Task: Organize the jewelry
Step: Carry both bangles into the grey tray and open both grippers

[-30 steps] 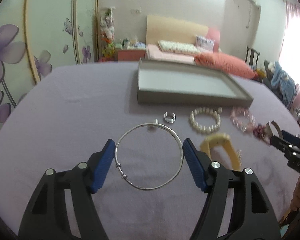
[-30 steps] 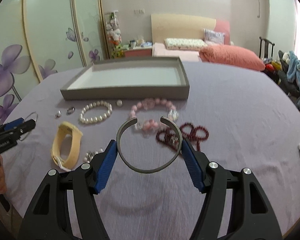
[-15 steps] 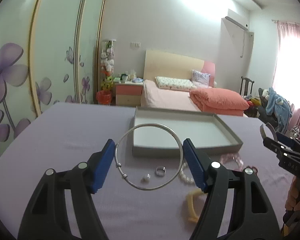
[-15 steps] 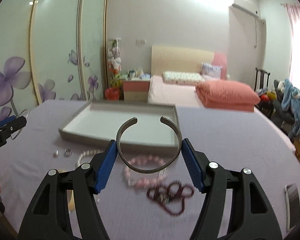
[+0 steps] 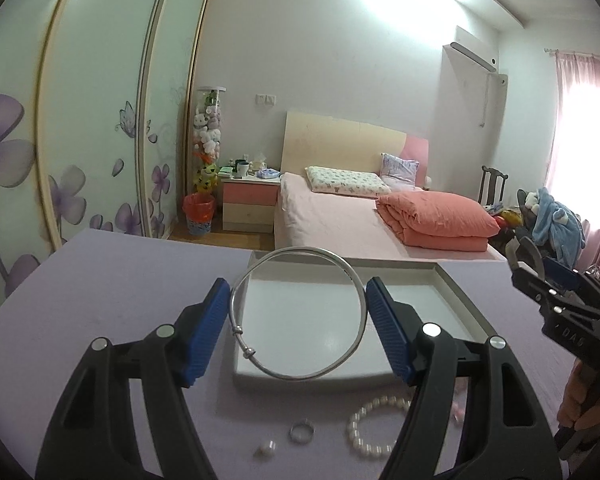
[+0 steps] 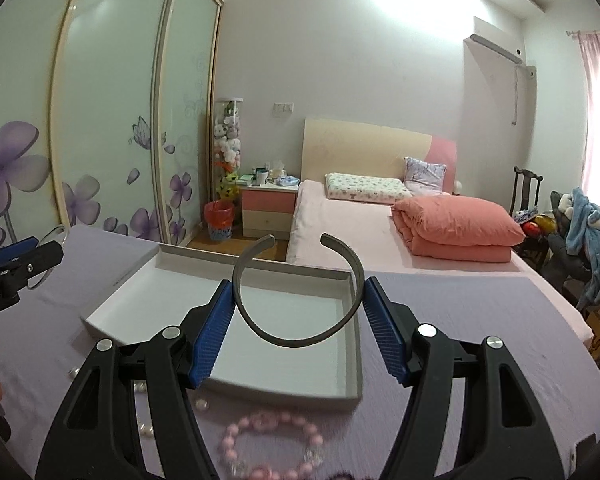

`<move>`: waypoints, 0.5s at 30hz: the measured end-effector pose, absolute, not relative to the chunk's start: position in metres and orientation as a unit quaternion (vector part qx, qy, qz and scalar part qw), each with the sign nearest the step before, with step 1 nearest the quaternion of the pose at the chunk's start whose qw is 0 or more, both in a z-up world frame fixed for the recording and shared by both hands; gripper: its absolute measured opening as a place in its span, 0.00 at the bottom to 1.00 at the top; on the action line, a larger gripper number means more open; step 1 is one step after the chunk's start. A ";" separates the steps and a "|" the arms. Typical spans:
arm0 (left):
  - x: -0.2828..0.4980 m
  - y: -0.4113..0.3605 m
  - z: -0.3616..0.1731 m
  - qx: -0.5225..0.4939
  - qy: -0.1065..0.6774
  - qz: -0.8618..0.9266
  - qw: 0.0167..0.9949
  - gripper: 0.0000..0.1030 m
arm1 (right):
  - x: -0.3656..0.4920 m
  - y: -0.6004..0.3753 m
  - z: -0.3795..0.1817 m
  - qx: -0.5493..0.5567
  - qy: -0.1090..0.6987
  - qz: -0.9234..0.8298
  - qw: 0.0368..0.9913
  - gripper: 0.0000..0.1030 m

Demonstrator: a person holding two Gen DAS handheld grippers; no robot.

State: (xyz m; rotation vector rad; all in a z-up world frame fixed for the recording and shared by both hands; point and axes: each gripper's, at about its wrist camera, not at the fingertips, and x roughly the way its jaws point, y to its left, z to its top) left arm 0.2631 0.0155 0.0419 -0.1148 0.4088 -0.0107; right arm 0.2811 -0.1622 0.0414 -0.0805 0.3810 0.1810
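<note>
**Bangles held over the tray**

Bangles were in both grippers. The left gripper (image 5: 298,322) had its blue pads about halfway apart, pressed on the two sides of a thin silver bangle (image 5: 236,322). The bangle was a full ring with small beads on its left side. It was up in the air, in front of the grey tray (image 5: 454,290).

The right gripper (image 6: 298,320) was open about as wide and pinched a dark cuff (image 6: 354,268) by its sides. The gap in the cuff pointed away from the camera. It too was off the table, above the near part of the tray (image 6: 120,296).

The tray sat on a purple table (image 5: 112,280). Just in front of the tray, on the table, lay a white pearl bracelet (image 5: 370,428), a small silver ring (image 5: 301,433) and a tiny pale bit (image 5: 267,448) that I could not make out. In the right view a pink bead bracelet (image 6: 270,446) lay near the tray too, a bit blurred.

Each gripper showed at the edge of the other's view. A bed (image 5: 340,212) with a folded pink quilt (image 5: 436,220) stood behind the table.
</note>
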 end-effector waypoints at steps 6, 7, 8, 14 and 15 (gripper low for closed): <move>0.305 0.007 0.037 -0.050 0.203 -0.005 0.978 0.66 | 0.319 -0.159 0.028 -0.029 0.212 0.097 0.972 0.64; 0.311 0.006 0.035 -0.050 0.204 -0.005 0.978 0.66 | 0.326 -0.160 0.025 -0.027 0.219 0.098 0.970 0.64; 0.319 0.005 0.033 -0.052 0.207 -0.004 0.977 0.66 | 0.330 -0.159 0.022 -0.025 0.225 0.099 0.969 0.64; 0.355 0.001 0.016 -0.052 0.234 -0.002 0.971 0.66 | 0.359 -0.153 -0.003 -0.019 0.280 0.107 0.954 0.64; 0.360 -0.001 0.012 -0.051 0.241 -0.003 0.969 0.66 | 0.363 -0.151 -0.008 -0.016 0.293 0.108 0.950 0.64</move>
